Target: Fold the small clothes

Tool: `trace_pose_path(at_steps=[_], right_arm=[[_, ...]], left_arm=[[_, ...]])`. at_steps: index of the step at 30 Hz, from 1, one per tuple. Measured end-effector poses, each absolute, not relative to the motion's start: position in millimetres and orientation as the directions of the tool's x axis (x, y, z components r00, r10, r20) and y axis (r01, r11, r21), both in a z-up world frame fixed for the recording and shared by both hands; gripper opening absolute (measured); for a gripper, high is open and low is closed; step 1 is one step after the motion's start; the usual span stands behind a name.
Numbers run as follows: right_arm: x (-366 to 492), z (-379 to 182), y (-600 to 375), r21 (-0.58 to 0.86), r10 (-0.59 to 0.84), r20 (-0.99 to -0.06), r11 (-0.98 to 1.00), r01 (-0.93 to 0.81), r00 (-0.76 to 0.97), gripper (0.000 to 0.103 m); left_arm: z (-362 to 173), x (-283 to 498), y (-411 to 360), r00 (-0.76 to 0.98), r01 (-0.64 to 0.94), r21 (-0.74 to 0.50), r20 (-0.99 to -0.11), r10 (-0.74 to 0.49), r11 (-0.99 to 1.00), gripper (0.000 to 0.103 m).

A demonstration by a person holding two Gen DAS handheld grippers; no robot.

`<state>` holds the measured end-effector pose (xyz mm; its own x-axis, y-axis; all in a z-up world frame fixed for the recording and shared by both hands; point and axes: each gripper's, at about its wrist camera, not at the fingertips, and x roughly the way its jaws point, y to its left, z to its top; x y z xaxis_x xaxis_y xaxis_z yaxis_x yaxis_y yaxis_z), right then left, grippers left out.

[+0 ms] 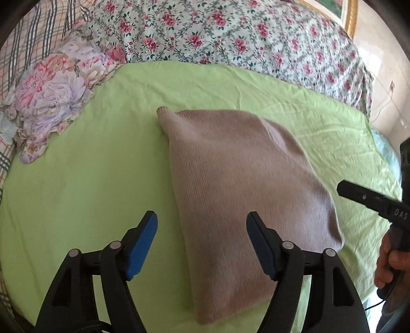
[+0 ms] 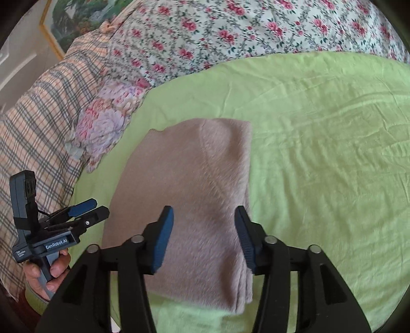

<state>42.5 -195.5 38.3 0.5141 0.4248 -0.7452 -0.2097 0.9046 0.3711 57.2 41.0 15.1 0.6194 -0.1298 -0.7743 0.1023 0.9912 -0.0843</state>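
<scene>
A beige knitted garment (image 1: 238,184) lies folded into a flat rectangle on the light green sheet (image 1: 89,166); it also shows in the right wrist view (image 2: 194,199). My left gripper (image 1: 202,243) is open and empty, hovering over the garment's near left edge. My right gripper (image 2: 205,238) is open and empty, held above the garment's near part. The left gripper also shows at the left of the right wrist view (image 2: 89,208), beside the garment. One finger of the right gripper (image 1: 358,196) shows at the right edge of the left wrist view.
A crumpled floral cloth (image 1: 53,94) lies at the sheet's left edge. A rose-print quilt (image 1: 230,33) is bunched along the far side. A plaid blanket (image 2: 33,133) lies at the left. A gold-framed picture (image 2: 74,20) hangs on the wall behind.
</scene>
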Motion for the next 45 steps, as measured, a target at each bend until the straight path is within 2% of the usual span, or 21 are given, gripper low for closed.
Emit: trace_pose_path(at_steps=[1,4,16,20,31,45], right_arm=[[37,39,-193,0.362,0.423,-0.745,0.906,-0.219,0.515,0.069],[20,39,-185,0.325,0.415,-0.755,0.91,-0.259,0.508,0.078],[-26,23,-181,0.271,0.382,-0.793,0.919,-0.288,0.475,0.092],[-33,23,-179,0.261,0.378,-0.794,0.919,-0.294,0.477,0.094],[-29,22,-168,0.219,0.362,-0.807,0.917,-0.334,0.466,0.099],[-3,21,-167,0.204,0.346,-0.822,0.921,-0.332,0.452,0.1]], left_arm=[[14,49,39,0.618,0.101,-0.074,-0.777,-0.121,0.992,0.077],[11,32,40,0.612,0.087,-0.075,-0.783,-0.113,0.993,0.08],[-2,-14,46,0.576,0.046,-0.03,-0.816,-0.051,0.999,0.082],[-5,-26,39,0.584,0.053,0.02,-0.812,-0.015,0.998,0.083],[-1,-25,31,0.601,0.062,0.064,-0.799,0.013,0.996,0.085],[8,-5,21,0.605,0.067,0.105,-0.795,0.044,0.992,0.086]])
